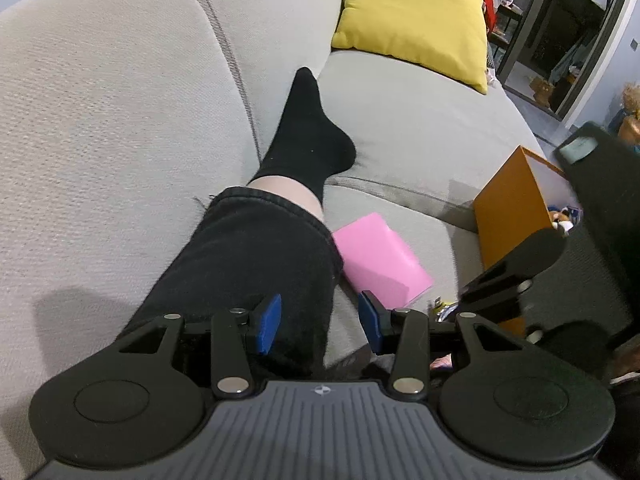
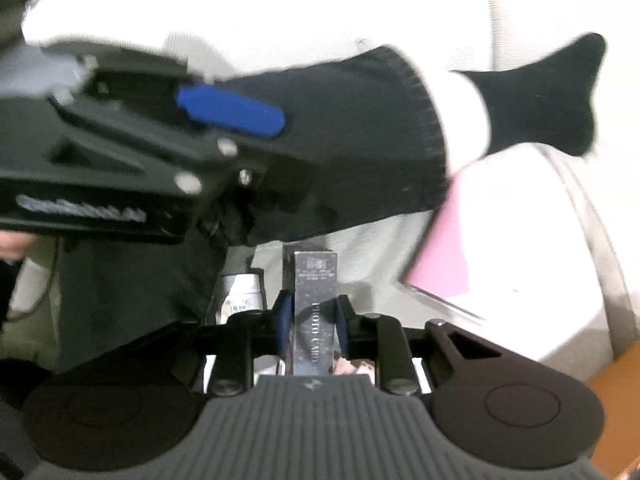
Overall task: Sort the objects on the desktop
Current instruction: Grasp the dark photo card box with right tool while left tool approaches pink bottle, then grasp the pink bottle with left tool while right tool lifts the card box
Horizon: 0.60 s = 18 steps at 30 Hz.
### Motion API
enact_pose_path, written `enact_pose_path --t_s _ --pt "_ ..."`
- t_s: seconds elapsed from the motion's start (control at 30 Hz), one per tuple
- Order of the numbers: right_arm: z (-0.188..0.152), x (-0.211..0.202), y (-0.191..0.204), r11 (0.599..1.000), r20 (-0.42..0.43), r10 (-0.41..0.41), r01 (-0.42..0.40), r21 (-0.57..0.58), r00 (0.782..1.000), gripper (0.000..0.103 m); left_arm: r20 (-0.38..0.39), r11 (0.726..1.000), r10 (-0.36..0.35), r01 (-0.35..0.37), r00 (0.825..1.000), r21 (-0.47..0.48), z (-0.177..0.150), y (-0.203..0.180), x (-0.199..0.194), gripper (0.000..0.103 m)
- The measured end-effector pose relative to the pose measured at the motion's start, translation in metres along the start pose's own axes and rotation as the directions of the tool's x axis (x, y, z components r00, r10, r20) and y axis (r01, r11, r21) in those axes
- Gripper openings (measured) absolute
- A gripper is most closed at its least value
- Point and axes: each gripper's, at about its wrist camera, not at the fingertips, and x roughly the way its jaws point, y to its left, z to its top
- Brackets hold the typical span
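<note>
Right gripper (image 2: pixel 310 322) clamped on a dark box (image 2: pixel 315 312) marked "PHOTO CARD", held upright between the blue pads (image 2: pixel 285 320), above the sofa (image 2: pixel 360 248). Beside it, a small white bottle (image 2: pixel 242 292). Left gripper (image 1: pixel 319 322) with jaws apart, holding nothing, over a leg (image 1: pixel 256 248). Near the leg, a pink pad (image 1: pixel 380 260) flat on the seat; just beside, an orange box (image 1: pixel 508 216).

Grey sofa (image 1: pixel 420 128): pink card (image 1: pixel 380 260), orange box (image 1: pixel 508 208).
</note>
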Motion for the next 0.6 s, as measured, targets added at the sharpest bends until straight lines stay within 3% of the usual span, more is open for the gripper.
enact_pose_path --t_s 0.23,0.4,0.43,0.57,0.6 --pt "0.01 -0.037 -0.02 0.997 0.119 -0.024 0.015 0.073 0.993 0.023 -0.005 0.999 -0.008 0.008 1.0 -0.037 0.009 -0.005 0.011 0.05" --pt "0.003 -0.071 -0.057 0.987 0.167 -0.135 0.117 0.115 0.977 0.024 0.005 0.998 0.007 -0.007 1.0 -0.066 0.013 -0.001 0.01 0.05" --pt "0.02 -0.067 -0.077 0.982 0.169 -0.162 0.142 0.125 0.972 0.024 0.001 0.998 0.003 -0.003 1.0 -0.063 0.014 -0.001 0.011 0.05" --pt "0.027 -0.065 -0.111 0.944 0.137 -0.299 0.272 0.188 0.944 0.024 -0.026 0.998 -0.03 0.029 0.999 -0.047 0.017 -0.013 0.022 0.05" --pt "0.015 -0.069 -0.126 0.934 0.12 -0.323 0.297 0.198 0.939 0.024 -0.034 0.998 -0.039 0.037 0.999 -0.048 0.017 -0.016 0.027 0.05"
